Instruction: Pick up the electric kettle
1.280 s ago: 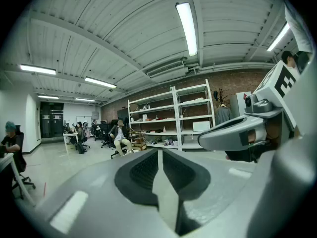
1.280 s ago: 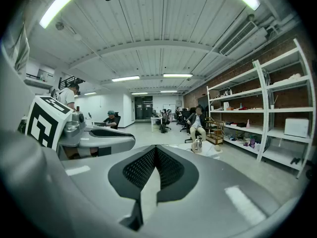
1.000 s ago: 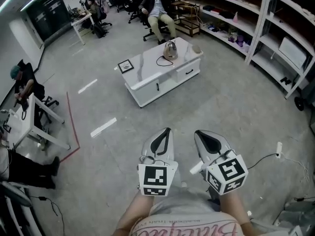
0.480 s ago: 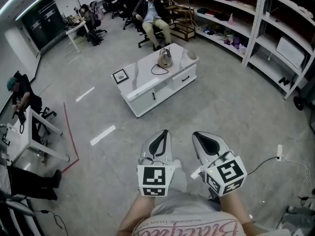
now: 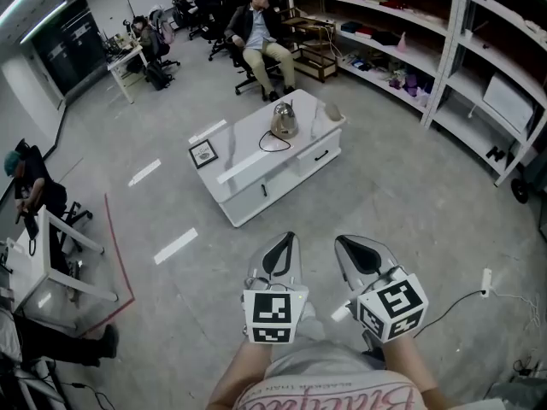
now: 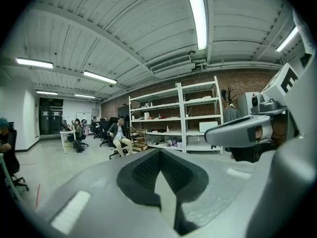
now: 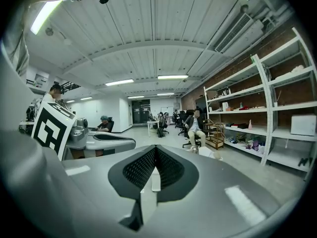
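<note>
You hold both tongs low and near you, side by side over the grey floor (image 5: 410, 203), well apart from the kettle. Your left tongs (image 5: 288, 240) have their jaws closed together with nothing between them, which the left gripper view confirms at the tips (image 6: 159, 152). Your right tongs (image 5: 344, 243) are closed and empty as well, the two pads meeting along the middle line in the right gripper view (image 7: 155, 150).

The electric kettle (image 5: 284, 121) stands upright on the far right part of a low white surface (image 5: 248, 156), farther ahead and slightly left of your tongs. A dark cord (image 5: 272, 142) loops on the top just in front of it. A small framed picture (image 5: 203, 154) lies at the left end of the same surface, and a small pale object (image 5: 333, 111) sits at the right end, near the kettle.

Beyond the surface a person (image 5: 256, 32) sits in an office chair. White shelving (image 5: 444, 49) runs along the right side of the room.
</note>
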{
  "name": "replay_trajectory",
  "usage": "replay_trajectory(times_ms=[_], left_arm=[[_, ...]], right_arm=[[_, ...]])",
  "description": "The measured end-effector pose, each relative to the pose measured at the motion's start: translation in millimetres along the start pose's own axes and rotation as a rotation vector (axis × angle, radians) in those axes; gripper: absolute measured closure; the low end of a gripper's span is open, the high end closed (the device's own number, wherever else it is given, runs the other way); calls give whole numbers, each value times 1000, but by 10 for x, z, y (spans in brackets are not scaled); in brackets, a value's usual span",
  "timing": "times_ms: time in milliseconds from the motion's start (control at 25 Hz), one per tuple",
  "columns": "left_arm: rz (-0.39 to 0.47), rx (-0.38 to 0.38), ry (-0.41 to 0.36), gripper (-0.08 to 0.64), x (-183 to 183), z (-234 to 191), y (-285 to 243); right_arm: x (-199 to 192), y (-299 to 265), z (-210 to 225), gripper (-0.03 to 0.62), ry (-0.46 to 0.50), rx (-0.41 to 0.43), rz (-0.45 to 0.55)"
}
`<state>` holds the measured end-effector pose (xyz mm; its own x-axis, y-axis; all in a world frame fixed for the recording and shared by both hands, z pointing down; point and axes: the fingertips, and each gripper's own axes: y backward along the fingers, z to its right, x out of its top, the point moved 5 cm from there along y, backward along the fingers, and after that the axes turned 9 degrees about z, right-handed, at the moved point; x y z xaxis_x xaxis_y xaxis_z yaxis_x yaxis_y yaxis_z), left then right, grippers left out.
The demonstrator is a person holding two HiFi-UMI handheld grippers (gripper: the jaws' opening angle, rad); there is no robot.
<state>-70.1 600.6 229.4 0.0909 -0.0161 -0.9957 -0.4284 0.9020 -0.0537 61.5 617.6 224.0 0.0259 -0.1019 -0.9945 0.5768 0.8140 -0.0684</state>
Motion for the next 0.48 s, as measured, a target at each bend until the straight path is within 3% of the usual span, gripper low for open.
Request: replay_trajectory(times_ms=[480], left_arm=[[25,11,24,560,27,-736,-866]], right_arm=[[157,-1069,396,569,20,15,-16]])
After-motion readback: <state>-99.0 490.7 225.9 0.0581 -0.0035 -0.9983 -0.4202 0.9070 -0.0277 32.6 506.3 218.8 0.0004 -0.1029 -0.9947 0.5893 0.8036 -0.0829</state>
